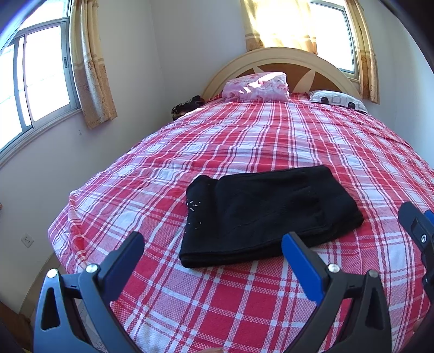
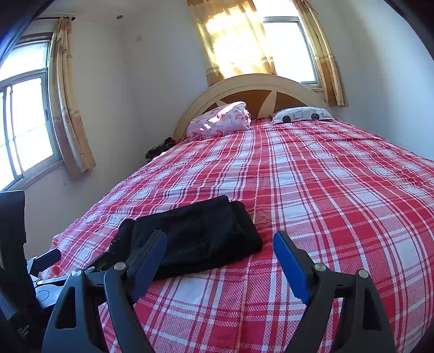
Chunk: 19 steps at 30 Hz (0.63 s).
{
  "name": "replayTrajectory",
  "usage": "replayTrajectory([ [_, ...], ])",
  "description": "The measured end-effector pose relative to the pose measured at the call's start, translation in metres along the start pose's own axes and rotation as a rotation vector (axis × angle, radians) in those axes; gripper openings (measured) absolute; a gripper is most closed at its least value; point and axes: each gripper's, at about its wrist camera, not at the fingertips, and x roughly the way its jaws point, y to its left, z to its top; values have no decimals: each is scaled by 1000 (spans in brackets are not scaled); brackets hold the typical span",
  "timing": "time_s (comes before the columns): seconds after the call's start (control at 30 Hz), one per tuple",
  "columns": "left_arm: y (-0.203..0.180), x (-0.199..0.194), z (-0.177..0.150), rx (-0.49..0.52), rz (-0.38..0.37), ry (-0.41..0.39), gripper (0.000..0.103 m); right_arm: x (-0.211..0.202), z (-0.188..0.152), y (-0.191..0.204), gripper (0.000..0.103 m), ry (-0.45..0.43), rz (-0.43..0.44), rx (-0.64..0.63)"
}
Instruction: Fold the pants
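Here, one large bed [image 1: 271,141] with a red and white plaid cover fills most of both views, its arched headboard [image 1: 276,58] at twelve o'clock. Two windows show: one window [image 1: 35,81] at nine to ten o'clock, cut off by the picture edge, and one behind the headboard [image 1: 332,35], half hidden by a sunlit curtain [image 1: 279,24]. Two pillows lie at the head: a pink floral one [image 1: 256,87] and a white one with dark shapes [image 1: 339,100] toward one o'clock. A dark object [image 1: 187,104] beside the bed at eleven o'clock is too dim to make out.

One pair of black pants [image 1: 268,214] lies folded into a flat rectangle on the near part of the cover, just ahead of both grippers. Its long axis runs from eight o'clock toward two o'clock in the left wrist view; small sparkling studs [image 1: 194,205] dot the end toward nine o'clock.

Two grippers are present. The left gripper [image 1: 213,248] hangs with jaws spread wide, nothing between them, and the right gripper [image 2: 219,245] is likewise spread wide and empty; its left finger covers the near edge of the pants
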Motion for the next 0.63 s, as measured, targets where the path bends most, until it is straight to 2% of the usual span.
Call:
replayTrajectory([
  [0.63, -2, 4, -1, -3, -10, 22, 103, 2, -3, -3, 82, 9, -12, 13],
])
